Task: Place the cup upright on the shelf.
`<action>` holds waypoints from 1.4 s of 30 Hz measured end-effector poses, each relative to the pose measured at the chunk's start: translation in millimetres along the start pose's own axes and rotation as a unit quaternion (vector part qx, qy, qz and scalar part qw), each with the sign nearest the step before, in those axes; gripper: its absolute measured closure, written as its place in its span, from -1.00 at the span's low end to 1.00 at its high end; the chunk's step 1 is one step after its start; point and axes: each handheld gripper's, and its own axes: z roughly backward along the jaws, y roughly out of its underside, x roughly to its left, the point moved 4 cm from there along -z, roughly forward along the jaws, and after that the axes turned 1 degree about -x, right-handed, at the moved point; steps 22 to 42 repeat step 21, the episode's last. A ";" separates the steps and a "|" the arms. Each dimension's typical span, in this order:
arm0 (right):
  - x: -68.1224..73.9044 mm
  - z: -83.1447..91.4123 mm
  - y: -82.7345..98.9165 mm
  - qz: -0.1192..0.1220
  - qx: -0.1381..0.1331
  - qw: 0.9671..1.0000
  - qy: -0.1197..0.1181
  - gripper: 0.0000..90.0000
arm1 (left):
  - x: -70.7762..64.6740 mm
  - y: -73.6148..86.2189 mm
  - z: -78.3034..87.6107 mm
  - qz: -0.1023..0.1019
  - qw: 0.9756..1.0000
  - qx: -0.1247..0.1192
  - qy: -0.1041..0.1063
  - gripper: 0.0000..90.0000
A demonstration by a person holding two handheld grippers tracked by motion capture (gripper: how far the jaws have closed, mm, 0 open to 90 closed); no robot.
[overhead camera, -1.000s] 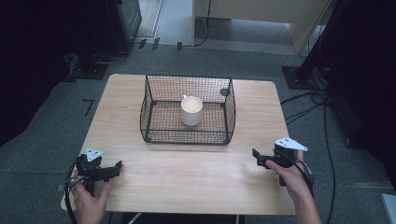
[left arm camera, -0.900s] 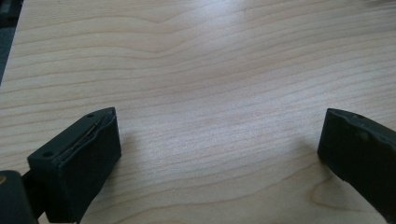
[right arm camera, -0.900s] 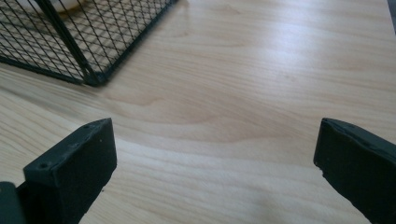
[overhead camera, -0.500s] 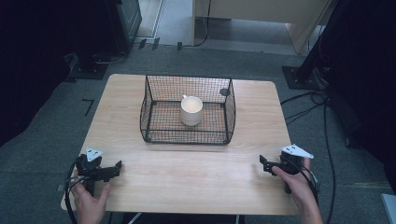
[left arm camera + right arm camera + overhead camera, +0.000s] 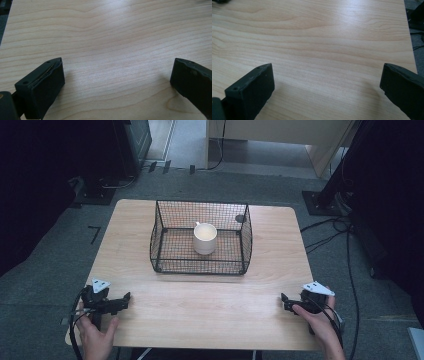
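At about seven o'clock on the table (image 5: 260, 270), near the front left corner, my left hand (image 5: 95, 335) holds my left tongs (image 5: 120, 301) low over the wood. Their jaws stand wide apart with bare wood grain between them and nothing gripped. At about five o'clock, near the front right corner, my right hand (image 5: 322, 322) holds my right tongs (image 5: 286, 301), pointing inward across the table toward nine o'clock. Those jaws are spread wide too, with empty tabletop between them. Toward twelve o'clock from both hands, well apart from either pair of tongs, a black wire basket (image 5: 172, 247) sits on the middle of the table. A white cup (image 5: 205, 238) stands upright inside it, near the centre of the basket floor, its mouth facing up.
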 end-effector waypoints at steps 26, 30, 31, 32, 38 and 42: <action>-1.7 2.9 6.2 -0.025 0.019 0.999 0.003 -1.00 | 0.0 0.0 0.0 0.000 1.000 0.000 0.000 -1.00; -1.7 2.9 6.2 -0.025 0.019 0.999 0.003 -1.00 | 0.0 0.0 0.0 0.000 1.000 0.000 0.000 -1.00; -1.7 2.9 6.2 -0.025 0.019 0.999 0.003 -1.00 | 0.0 0.0 0.0 0.000 1.000 0.000 0.000 -1.00; -1.7 2.9 6.2 -0.025 0.019 0.999 0.003 -1.00 | 0.0 0.0 0.0 0.000 1.000 0.000 0.000 -1.00; -1.7 2.9 6.2 -0.025 0.019 0.999 0.003 -1.00 | 0.0 0.0 0.0 0.000 1.000 0.000 0.000 -1.00; -1.7 2.9 6.2 -0.025 0.019 0.999 0.003 -1.00 | 0.0 0.0 0.0 0.000 1.000 0.000 0.000 -1.00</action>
